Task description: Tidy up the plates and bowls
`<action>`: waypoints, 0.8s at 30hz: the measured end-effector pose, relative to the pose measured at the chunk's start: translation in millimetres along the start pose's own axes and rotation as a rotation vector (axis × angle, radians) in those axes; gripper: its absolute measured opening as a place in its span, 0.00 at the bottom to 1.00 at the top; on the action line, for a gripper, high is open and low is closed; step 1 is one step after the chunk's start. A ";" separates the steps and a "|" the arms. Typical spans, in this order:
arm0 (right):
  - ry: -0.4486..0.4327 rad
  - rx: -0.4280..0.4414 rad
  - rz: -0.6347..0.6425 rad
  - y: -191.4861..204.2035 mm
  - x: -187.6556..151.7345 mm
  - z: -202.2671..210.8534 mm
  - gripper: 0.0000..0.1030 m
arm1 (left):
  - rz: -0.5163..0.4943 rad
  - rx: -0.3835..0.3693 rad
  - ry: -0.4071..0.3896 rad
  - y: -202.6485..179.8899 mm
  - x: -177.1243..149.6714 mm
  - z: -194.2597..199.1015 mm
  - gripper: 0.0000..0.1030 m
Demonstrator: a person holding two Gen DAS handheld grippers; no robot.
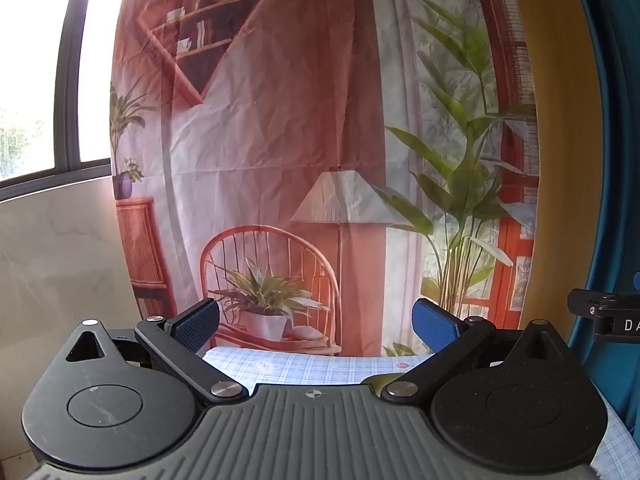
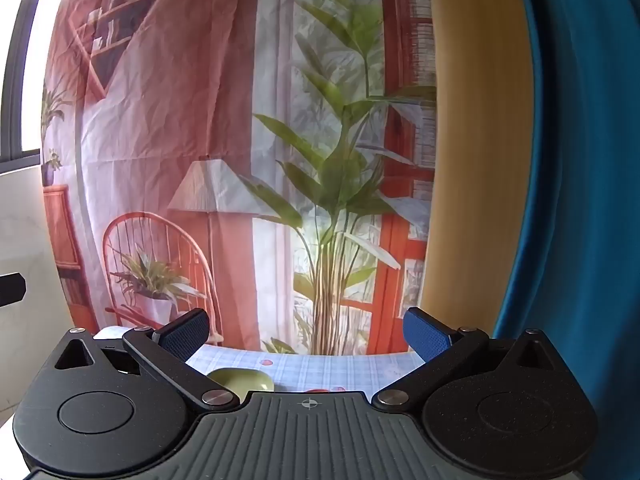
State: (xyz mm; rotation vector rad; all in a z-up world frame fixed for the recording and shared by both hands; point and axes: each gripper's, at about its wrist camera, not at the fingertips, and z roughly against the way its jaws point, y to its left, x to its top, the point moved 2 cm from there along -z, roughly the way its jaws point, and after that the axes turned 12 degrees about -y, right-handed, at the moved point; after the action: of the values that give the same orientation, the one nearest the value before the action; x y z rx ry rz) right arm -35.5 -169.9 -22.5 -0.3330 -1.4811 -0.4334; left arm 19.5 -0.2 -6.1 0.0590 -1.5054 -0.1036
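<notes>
The right gripper (image 2: 306,334) is held level above the near part of the table (image 2: 344,368), its blue pads (image 2: 426,336) spread wide with nothing between them. The left gripper (image 1: 316,322) is posed the same way, fingers apart and empty, over the checked cloth (image 1: 304,368). Both point at a printed backdrop (image 1: 260,140) hung behind the table. The only dish that shows is a green one (image 2: 242,380), plate or bowl unclear, lying on the cloth just below and ahead of the right gripper, toward its left finger and partly hidden by the gripper body. A sliver of something red (image 2: 320,390) sits beside it, too little visible to name. In the left wrist view no dish can be seen. The right hand therefore seems the nearer one; reaching the green dish would likely call for tipping that gripper down and slightly left. Its long axis cannot be judged from so small a part. No sorting looks done yet.
</notes>
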 end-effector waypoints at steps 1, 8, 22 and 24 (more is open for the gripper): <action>0.001 0.000 -0.001 0.1 -0.1 0.1 1.00 | -0.001 -0.002 0.003 -0.1 -0.5 -0.4 1.00; 0.013 0.001 -0.007 -0.3 -0.1 -0.6 1.00 | -0.009 -0.001 0.001 5.7 3.4 2.3 1.00; 0.015 0.004 -0.006 0.8 1.9 0.1 1.00 | -0.015 0.004 0.004 -1.0 1.4 0.4 1.00; 0.016 0.003 -0.005 1.7 1.6 0.3 1.00 | -0.014 0.001 0.006 -1.3 0.8 0.8 1.00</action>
State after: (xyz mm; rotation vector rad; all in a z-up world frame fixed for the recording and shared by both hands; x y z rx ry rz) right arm -34.9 -168.4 -20.8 -0.3228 -1.4674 -0.4365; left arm 18.7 -1.6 -5.4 0.0704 -1.4995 -0.1141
